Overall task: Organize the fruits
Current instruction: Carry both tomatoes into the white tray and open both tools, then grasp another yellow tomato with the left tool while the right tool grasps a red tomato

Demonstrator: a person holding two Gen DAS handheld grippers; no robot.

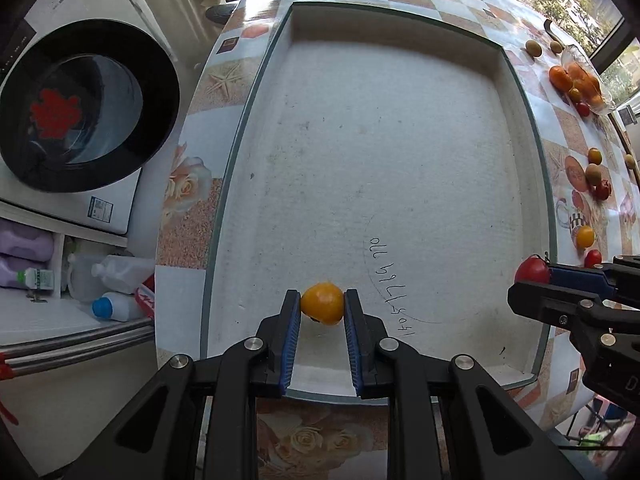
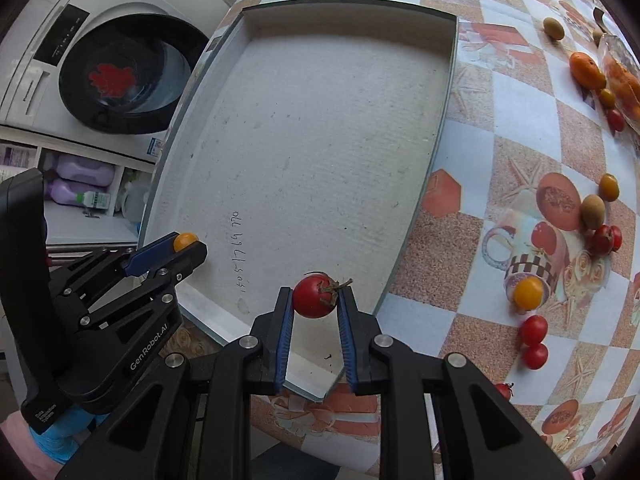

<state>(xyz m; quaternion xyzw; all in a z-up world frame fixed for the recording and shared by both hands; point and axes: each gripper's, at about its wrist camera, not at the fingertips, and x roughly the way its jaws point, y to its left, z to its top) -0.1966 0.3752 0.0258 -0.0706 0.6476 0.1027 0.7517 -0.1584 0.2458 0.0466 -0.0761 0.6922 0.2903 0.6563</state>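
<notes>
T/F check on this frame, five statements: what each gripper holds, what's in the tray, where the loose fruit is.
1. The left gripper is shut on a yellow tomato. True.
2. The right gripper is open with nothing in it. False: it is shut on a red tomato.
3. The white tray has several fruits lying in it. False: none lies in it; only the two gripped tomatoes show above it.
4. Loose fruits lie on the tablecloth, on the red tomato's side of the tray. True.
5. The red tomato has lost its stem. False: a dried stem is on it.
</notes>
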